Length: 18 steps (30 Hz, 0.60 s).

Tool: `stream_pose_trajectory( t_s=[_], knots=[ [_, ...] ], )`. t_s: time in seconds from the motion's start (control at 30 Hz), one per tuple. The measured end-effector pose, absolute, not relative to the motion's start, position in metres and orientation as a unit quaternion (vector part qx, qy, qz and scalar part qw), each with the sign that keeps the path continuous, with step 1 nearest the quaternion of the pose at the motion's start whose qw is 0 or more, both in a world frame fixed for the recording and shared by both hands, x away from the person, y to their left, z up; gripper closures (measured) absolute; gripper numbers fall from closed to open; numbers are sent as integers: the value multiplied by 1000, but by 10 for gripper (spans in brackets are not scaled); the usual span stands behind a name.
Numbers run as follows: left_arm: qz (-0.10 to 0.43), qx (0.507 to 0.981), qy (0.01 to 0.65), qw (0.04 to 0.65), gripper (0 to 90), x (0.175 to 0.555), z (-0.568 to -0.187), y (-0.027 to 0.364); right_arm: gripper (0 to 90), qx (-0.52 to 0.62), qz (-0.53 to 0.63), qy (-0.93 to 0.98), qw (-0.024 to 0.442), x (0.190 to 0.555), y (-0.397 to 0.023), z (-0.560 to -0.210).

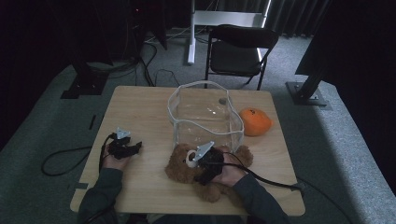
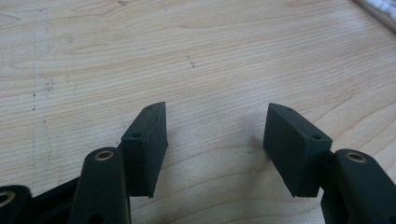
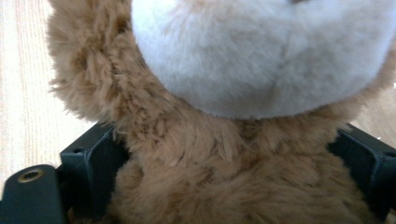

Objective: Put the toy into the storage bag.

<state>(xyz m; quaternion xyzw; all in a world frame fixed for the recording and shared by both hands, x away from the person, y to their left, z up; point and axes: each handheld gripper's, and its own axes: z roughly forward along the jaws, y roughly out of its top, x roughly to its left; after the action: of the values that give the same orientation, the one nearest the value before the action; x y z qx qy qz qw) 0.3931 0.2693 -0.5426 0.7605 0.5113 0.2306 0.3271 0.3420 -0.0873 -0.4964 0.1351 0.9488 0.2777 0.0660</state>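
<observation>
The wooden table [image 1: 140, 116] carries everything. At its middle stands a clear plastic bin [image 1: 205, 114], open-topped with a white rim. Touching its near wall lies the teddy bear [image 1: 184, 165], brown and shaggy with a pale muzzle, sprawled near the table's front edge. An orange plush fruit [image 1: 254, 122] sits just right of the bin. The right tool [image 3: 224, 186] straddles the bear's body, jaws spread wide with fur filling the gap. The left tool [image 2: 215, 149] rests apart, jaws wide over bare wood.
</observation>
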Motion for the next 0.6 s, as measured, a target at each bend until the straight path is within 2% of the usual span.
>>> stream_pose_trajectory(
  t_s=[0.2, 0.4, 0.5, 0.6],
  knots=[
    [230, 760, 512, 328, 405, 393, -543, 269, 90, 133, 268, 952, 67, 341, -83, -501],
    [230, 760, 511, 327, 404, 393, -543, 269, 87, 128, 234, 959, 92, 336, -71, -506],
    [229, 761, 511, 328, 404, 393, -543, 268, 91, 131, 239, 959, 83, 339, -72, -506],
    [229, 762, 510, 327, 404, 393, -543, 268, 121, 130, 244, 957, 91, 338, -73, -505]
  ],
)
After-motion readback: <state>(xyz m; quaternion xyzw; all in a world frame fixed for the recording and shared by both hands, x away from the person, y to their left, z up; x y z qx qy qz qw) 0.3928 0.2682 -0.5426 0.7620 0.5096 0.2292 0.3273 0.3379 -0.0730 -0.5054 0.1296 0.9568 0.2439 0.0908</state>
